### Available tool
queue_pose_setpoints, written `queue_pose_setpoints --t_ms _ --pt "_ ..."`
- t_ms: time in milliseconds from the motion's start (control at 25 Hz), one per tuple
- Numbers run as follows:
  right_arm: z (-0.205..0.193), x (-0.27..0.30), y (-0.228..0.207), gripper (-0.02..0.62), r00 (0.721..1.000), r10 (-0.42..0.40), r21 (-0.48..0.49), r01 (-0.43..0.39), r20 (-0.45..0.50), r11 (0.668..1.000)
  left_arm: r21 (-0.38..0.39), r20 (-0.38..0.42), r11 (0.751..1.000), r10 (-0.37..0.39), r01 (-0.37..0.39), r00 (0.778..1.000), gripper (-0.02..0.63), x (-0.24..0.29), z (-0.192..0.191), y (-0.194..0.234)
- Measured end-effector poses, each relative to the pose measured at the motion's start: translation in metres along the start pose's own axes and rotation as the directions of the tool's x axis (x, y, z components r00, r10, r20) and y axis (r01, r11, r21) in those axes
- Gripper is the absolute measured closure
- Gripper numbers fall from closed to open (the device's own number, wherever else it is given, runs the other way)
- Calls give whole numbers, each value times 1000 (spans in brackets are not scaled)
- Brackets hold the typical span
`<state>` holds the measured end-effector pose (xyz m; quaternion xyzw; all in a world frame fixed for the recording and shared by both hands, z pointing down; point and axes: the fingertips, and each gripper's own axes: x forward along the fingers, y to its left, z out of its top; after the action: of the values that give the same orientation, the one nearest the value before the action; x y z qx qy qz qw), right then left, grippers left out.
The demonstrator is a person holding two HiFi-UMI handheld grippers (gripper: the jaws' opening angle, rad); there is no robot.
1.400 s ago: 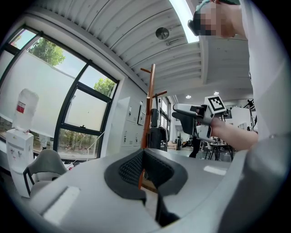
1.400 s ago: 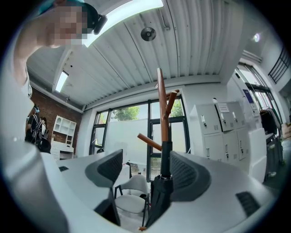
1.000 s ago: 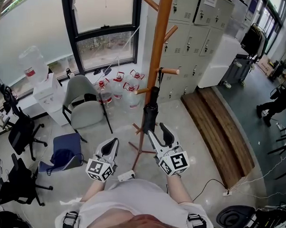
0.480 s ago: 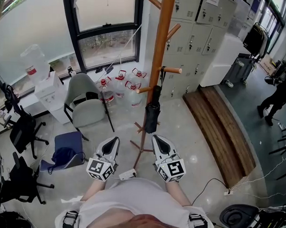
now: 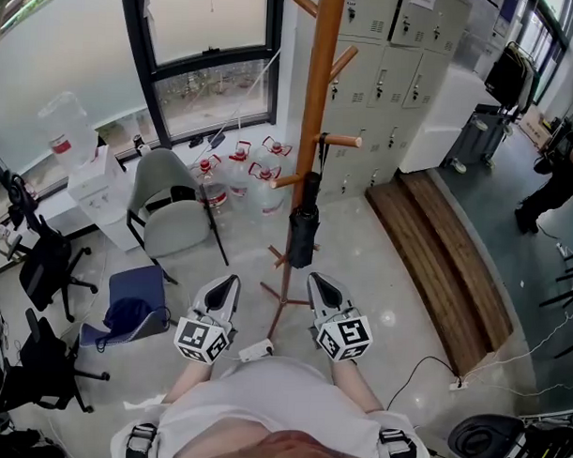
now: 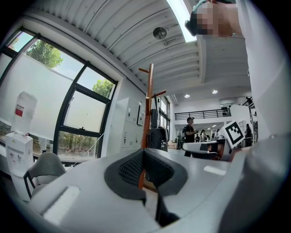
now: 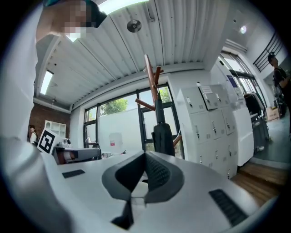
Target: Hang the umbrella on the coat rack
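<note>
Head view: umbrella [image 5: 304,224] hangs upright, long axis vertical, from a peg of the coat rack [image 5: 316,102]. It is at 12 o'clock from the right gripper [image 5: 322,288], which is nearer than the left gripper [image 5: 226,289].
Left gripper view: jaws together, empty, level.
Right gripper view: jaws together, empty; umbrella [image 7: 163,136] at 12 o'clock, apart.
</note>
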<state>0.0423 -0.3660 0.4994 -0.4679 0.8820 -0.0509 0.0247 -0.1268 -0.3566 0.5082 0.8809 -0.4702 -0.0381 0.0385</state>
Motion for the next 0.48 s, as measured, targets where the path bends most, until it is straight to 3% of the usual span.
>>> queue_pose_setpoints --t_ms 480 --pt "-5 3 -2 589 1000 -5 11 5 -6 1000 -6 0 1000 8 -8 1000 595 0 -4 3"
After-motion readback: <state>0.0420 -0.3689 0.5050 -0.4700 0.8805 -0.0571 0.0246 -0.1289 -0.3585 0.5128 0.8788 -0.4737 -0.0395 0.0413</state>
